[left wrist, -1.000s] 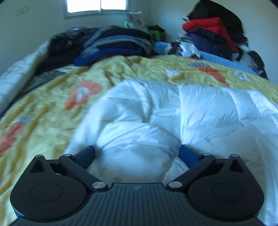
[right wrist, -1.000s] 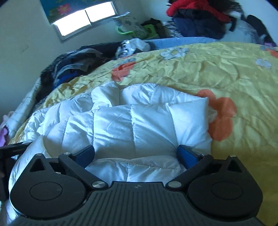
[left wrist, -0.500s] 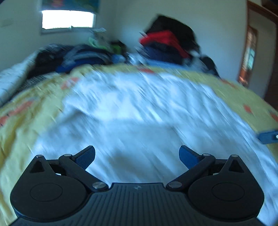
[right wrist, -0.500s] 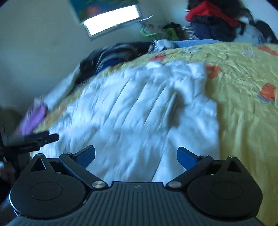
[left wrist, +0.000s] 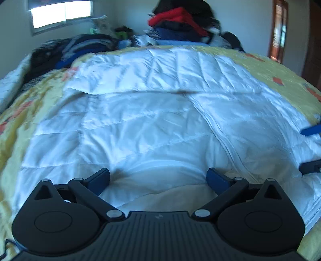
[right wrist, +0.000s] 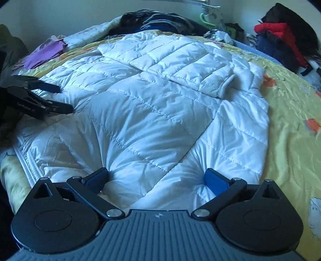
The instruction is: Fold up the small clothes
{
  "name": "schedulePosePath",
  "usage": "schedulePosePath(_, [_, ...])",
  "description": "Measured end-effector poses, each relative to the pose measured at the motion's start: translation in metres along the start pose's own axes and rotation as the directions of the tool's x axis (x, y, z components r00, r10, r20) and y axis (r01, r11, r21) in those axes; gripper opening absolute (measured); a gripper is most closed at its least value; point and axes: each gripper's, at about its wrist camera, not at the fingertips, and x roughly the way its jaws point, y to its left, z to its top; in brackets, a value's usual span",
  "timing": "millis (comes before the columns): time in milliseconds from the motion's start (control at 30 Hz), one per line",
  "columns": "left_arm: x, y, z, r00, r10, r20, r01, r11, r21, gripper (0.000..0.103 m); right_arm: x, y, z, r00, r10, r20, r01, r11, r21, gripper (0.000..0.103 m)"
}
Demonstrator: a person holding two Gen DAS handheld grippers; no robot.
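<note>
A white quilted puffer jacket [left wrist: 152, 112] [right wrist: 152, 104] lies spread on the yellow flowered bedspread [right wrist: 291, 124], with one sleeve [right wrist: 176, 60] folded across its upper part. My left gripper [left wrist: 158, 177] is open at the jacket's near edge, and puffy fabric bulges between its wide-apart fingers. My right gripper [right wrist: 156, 179] is open in the same way over the near hem. In the right wrist view the left gripper [right wrist: 54, 98] shows at the left edge, its fingers apart over the jacket. The right gripper's fingers [left wrist: 311, 130] poke in at the right edge of the left wrist view.
Piles of clothes line the far side of the bed: a dark striped heap [left wrist: 80, 48] and a red and navy stack [left wrist: 180, 24] [right wrist: 280, 40]. A purple garment [right wrist: 44, 54] lies at the far left. A window [left wrist: 60, 14] and a wooden door [left wrist: 278, 30] are behind.
Both grippers have swept sideways along the bed, from a bunched part of the jacket to its near edge. The jacket now lies spread out flat. Both grippers stayed open.
</note>
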Motion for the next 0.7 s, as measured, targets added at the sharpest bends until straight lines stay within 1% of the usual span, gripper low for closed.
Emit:
schedulePosePath(67, [-0.018, 0.008, -0.005, 0.998, 0.002, 0.055, -0.001, 1.000, -0.029, 0.103, -0.012, -0.002, -0.003, 1.000, 0.005, 0.020, -0.006, 0.998, 0.055, 0.102])
schedulePosePath(100, [-0.024, 0.012, -0.007, 0.998, 0.016, 0.056, -0.013, 0.999, -0.046, 0.103, -0.021, -0.007, -0.008, 0.999, 0.016, 0.045, -0.020, 0.995, 0.101, 0.102])
schedulePosePath(167, [-0.025, 0.022, -0.015, 0.999, 0.052, 0.002, -0.052, 0.996, -0.079, 0.103, -0.035, -0.020, -0.019, 0.997, 0.016, 0.076, -0.031, 0.979, 0.201, 0.102])
schedulePosePath(200, [-0.024, 0.027, -0.019, 0.997, 0.075, -0.022, -0.077, 0.992, -0.096, 0.103, -0.041, -0.029, -0.024, 0.996, -0.001, 0.085, -0.021, 0.968, 0.248, 0.102])
schedulePosePath(233, [-0.025, 0.031, -0.023, 0.995, 0.091, -0.029, -0.094, 0.989, -0.114, 0.103, -0.047, -0.036, -0.029, 0.995, -0.025, 0.095, -0.004, 0.956, 0.293, 0.102])
schedulePosePath(300, [-0.026, 0.036, -0.028, 0.995, 0.095, -0.024, -0.097, 0.986, -0.138, 0.103, -0.057, -0.049, -0.037, 0.991, -0.057, 0.119, 0.008, 0.928, 0.374, 0.103])
schedulePosePath(367, [-0.025, 0.035, -0.027, 0.994, 0.104, -0.026, -0.106, 0.984, -0.141, 0.103, -0.059, -0.057, -0.038, 0.991, -0.042, 0.125, -0.017, 0.899, 0.437, 0.103])
schedulePosePath(400, [-0.023, 0.033, -0.027, 0.993, 0.111, -0.030, -0.114, 0.984, -0.137, 0.103, -0.056, -0.058, -0.037, 0.991, -0.031, 0.127, -0.029, 0.892, 0.450, 0.103])
schedulePosePath(467, [-0.020, 0.030, -0.026, 0.992, 0.122, -0.037, -0.126, 0.984, -0.128, 0.103, -0.051, -0.051, -0.030, 0.991, -0.011, 0.137, -0.051, 0.896, 0.441, 0.103])
schedulePosePath(567, [-0.019, 0.029, -0.027, 0.991, 0.124, -0.043, -0.128, 0.984, -0.126, 0.103, -0.038, -0.030, -0.017, 0.989, 0.025, 0.144, -0.076, 0.930, 0.361, 0.102])
schedulePosePath(633, [-0.019, 0.030, -0.027, 0.992, 0.121, -0.043, -0.126, 0.984, -0.129, 0.103, -0.028, -0.013, -0.012, 0.993, 0.037, 0.111, -0.068, 0.953, 0.294, 0.102])
schedulePosePath(700, [-0.019, 0.030, -0.028, 0.992, 0.122, -0.042, -0.127, 0.983, -0.130, 0.103, -0.016, 0.001, -0.012, 0.998, 0.019, 0.057, -0.031, 0.975, 0.221, 0.103])
